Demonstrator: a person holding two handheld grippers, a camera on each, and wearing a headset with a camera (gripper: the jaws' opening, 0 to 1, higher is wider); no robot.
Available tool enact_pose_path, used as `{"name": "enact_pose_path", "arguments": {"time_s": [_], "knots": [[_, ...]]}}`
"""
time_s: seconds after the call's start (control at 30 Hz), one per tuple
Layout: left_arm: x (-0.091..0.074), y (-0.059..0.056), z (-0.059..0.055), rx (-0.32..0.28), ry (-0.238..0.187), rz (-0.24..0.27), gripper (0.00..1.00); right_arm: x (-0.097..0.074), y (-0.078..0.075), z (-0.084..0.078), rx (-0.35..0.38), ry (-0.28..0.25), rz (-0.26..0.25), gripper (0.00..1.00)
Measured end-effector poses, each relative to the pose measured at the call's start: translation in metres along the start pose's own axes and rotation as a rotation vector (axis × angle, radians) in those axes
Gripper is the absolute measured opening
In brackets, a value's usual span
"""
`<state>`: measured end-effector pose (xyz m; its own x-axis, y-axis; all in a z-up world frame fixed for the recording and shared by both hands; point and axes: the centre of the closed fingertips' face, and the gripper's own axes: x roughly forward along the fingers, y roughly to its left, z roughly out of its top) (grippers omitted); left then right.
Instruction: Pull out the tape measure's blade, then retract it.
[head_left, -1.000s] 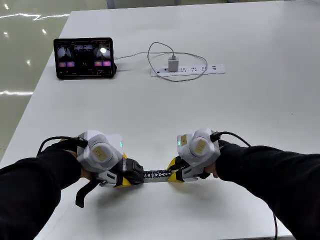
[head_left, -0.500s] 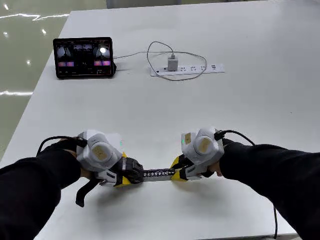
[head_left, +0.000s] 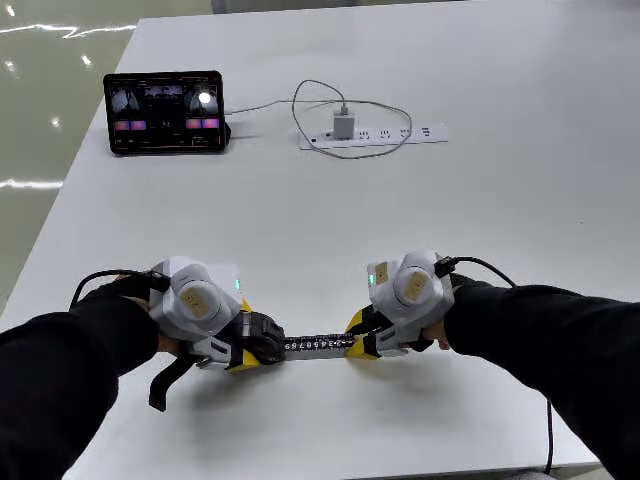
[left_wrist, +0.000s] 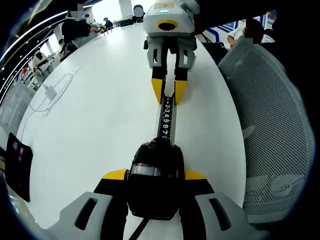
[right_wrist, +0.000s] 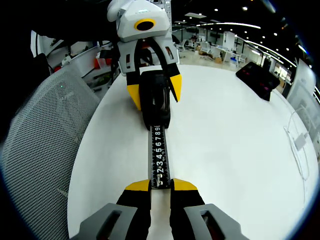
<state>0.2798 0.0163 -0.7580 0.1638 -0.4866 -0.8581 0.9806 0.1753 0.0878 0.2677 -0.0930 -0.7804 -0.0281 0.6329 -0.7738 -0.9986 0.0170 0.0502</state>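
Case (head_left: 265, 338) sits pinched in your left tongs (left_wrist: 155, 176), low over the near bench (head_left: 330, 230). Your right tongs (right_wrist: 161, 185) nip the blade (right_wrist: 159, 155) tip. Right gripper view reads numerals to 9; head view blurs them.
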Motion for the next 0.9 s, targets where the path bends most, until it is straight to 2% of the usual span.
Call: {"name": "enact_pose_path", "arguments": {"time_s": [0.27, 0.9], "knots": [[-0.001, 0.001, 0.000, -0.005, -0.012, 0.005, 0.33, -0.004, 0.000, -0.003, 0.017, -0.007, -0.002, 0.10], [0.000, 0.000, 0.001, 0.001, -0.014, 0.003, 0.33, -0.019, -0.001, -0.022, 0.029, 0.009, -0.018, 0.10]]}}
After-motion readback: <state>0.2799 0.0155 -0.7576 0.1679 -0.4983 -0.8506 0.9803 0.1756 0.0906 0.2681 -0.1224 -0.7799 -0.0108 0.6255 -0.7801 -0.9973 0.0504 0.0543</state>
